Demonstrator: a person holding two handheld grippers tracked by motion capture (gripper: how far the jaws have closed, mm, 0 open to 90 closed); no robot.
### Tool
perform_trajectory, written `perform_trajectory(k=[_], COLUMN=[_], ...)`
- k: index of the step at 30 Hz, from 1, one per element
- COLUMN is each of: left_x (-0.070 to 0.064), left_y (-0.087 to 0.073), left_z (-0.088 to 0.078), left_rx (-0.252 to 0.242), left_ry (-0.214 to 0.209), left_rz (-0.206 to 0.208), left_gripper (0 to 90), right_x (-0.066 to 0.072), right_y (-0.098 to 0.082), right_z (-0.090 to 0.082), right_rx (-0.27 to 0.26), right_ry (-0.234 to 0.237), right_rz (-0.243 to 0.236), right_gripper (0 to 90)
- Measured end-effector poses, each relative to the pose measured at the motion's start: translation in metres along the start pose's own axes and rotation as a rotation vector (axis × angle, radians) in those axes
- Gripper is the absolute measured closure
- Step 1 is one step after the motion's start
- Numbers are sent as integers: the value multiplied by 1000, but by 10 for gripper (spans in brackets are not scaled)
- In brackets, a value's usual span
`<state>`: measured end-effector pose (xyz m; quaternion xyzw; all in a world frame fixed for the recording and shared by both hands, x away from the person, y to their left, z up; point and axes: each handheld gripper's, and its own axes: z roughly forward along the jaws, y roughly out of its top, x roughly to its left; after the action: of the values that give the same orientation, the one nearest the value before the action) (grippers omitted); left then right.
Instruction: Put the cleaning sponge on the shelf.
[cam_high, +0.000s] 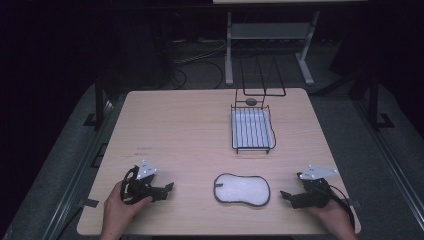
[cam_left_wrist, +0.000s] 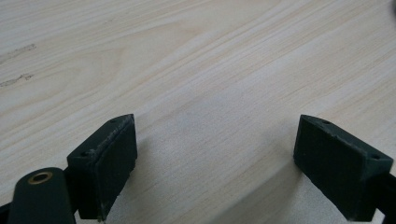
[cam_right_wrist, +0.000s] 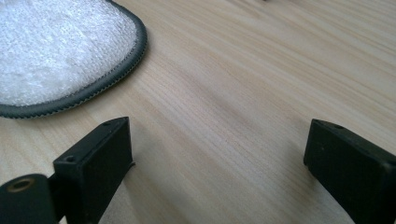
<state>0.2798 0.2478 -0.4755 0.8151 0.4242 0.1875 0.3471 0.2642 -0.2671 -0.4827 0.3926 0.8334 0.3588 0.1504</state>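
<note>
A white fluffy pad with a dark rim (cam_high: 242, 189) lies flat near the table's front edge, between the two hands; its edge (cam_right_wrist: 56, 51) fills the upper left of the right gripper view. My left gripper (cam_high: 169, 188) rests on the table left of the pad, its black jaws wide apart over bare wood (cam_left_wrist: 215, 154). My right gripper (cam_high: 284, 195) sits right of the pad, open as well, with only wood between its jaws (cam_right_wrist: 217, 163). Both grippers point inward at the pad without touching it.
A black wire rack with a white tray (cam_high: 253, 129) stands at the back right of the table, a tall wire frame (cam_high: 263, 75) behind it. A table leg frame (cam_high: 267, 35) and cables lie on the dark floor beyond.
</note>
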Motion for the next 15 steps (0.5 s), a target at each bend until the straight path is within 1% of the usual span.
perform_trajectory(k=[9, 11, 13, 15], left_x=[0, 0, 0, 0], left_y=[0, 0, 0, 0], left_z=[0, 0, 0, 0], left_rx=[0, -1, 1, 1], left_ry=[0, 0, 1, 1], left_rz=[0, 0, 0, 0], left_gripper=[126, 127, 127, 127], right_x=[1, 1, 1, 1], right_y=[0, 1, 4, 6], right_z=[0, -1, -2, -4], right_rx=[1, 14, 31, 36], right_ry=[-3, -6, -12, 4], right_rz=[5, 12, 8, 13], right_gripper=[75, 81, 158, 171])
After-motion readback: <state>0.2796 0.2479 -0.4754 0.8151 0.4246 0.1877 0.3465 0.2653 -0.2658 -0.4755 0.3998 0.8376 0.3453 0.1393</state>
